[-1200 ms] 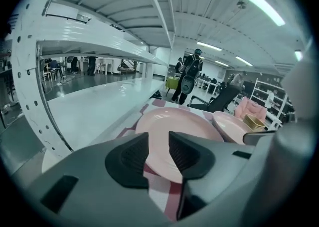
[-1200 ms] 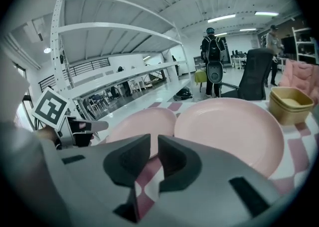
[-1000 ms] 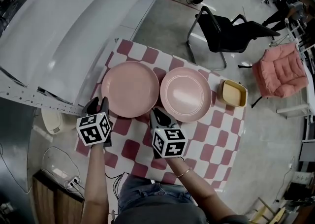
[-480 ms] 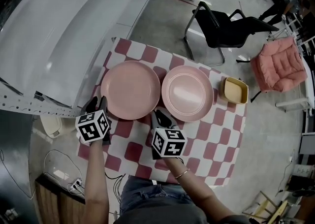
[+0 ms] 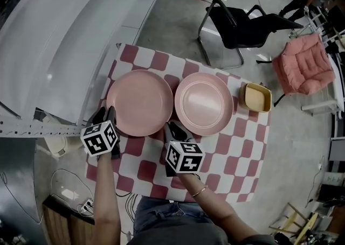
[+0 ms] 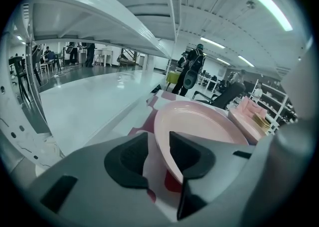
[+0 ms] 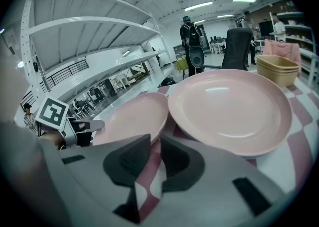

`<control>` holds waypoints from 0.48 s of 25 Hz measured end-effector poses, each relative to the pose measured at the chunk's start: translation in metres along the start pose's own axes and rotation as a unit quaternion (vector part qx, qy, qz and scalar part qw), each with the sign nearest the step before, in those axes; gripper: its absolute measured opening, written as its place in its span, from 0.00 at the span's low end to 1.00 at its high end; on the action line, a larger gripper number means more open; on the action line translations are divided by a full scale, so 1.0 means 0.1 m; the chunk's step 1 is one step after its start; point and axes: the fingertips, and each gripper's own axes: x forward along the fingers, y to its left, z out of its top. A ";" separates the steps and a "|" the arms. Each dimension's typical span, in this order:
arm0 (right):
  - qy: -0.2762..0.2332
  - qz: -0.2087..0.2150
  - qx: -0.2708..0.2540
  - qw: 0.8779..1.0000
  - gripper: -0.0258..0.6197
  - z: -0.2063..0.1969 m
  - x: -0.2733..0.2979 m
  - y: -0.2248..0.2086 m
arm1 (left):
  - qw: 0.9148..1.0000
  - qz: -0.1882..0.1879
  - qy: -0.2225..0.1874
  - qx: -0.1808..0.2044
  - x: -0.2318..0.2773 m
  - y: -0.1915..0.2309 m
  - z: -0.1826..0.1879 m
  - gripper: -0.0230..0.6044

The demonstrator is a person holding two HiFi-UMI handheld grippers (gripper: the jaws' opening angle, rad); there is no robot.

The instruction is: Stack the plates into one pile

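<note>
Two pink plates lie side by side on a red-and-white checked cloth: the left plate and the right plate, whose rim laps over the left plate's. My left gripper is at the left plate's near left rim. It is open, and the rim edge runs into the gap between its jaws. My right gripper is open just short of where the two plates meet, with only cloth between its jaws.
A stack of yellow square dishes sits right of the plates. A large white curved panel runs close along the table's left side. Beyond the table stand a black chair and a pink cushioned seat.
My left gripper has edged forward onto the left plate's rim. The right gripper and both plates have stayed put; the head view shifted slightly.
</note>
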 end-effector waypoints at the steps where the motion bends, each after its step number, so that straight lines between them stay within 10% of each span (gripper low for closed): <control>1: 0.002 -0.001 0.003 1.000 0.13 0.00 0.00 0.00 | 1.000 -0.001 0.001 0.001 0.02 -0.01 0.01 0.27; 12: 0.014 -0.010 0.045 0.999 0.18 0.02 0.04 0.05 | 1.000 -0.017 0.013 -0.003 0.18 -0.08 0.01 0.27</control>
